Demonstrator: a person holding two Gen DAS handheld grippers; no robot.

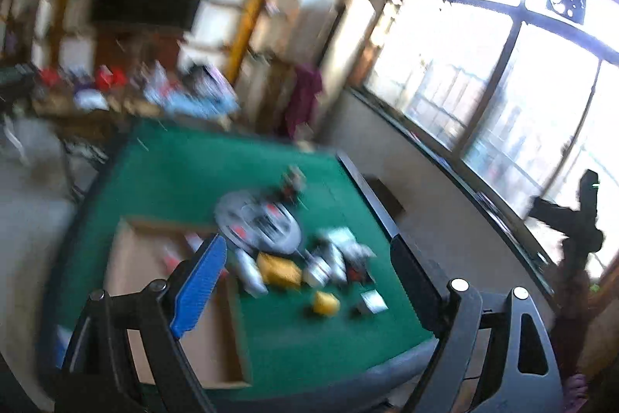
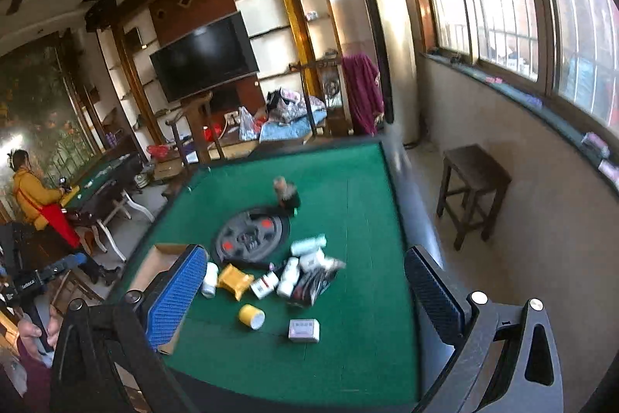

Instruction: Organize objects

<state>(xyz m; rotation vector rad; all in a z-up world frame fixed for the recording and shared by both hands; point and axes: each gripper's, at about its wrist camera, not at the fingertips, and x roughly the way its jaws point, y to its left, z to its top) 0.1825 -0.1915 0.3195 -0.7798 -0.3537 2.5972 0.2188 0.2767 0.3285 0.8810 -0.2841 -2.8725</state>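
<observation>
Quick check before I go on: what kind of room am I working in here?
Probably a home living room used for mahjong: a green-felt table with a round centre panel, a wall TV in shelving, and a second game table at the left.

Bare felt (image 2: 348,188) along far and right sides; clutter of bottles (image 2: 288,275) mid-table, box (image 2: 154,269) blocking left edge.

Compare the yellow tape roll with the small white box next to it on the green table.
The yellow tape roll is round and yellow with a pale open face; the small white box is rectangular, white, with faint print. The roll sits nearer the cardboard box; the white box lies further right. Both rest apart from the cluttered pile, on the green table, untouched by either tongs.
</observation>
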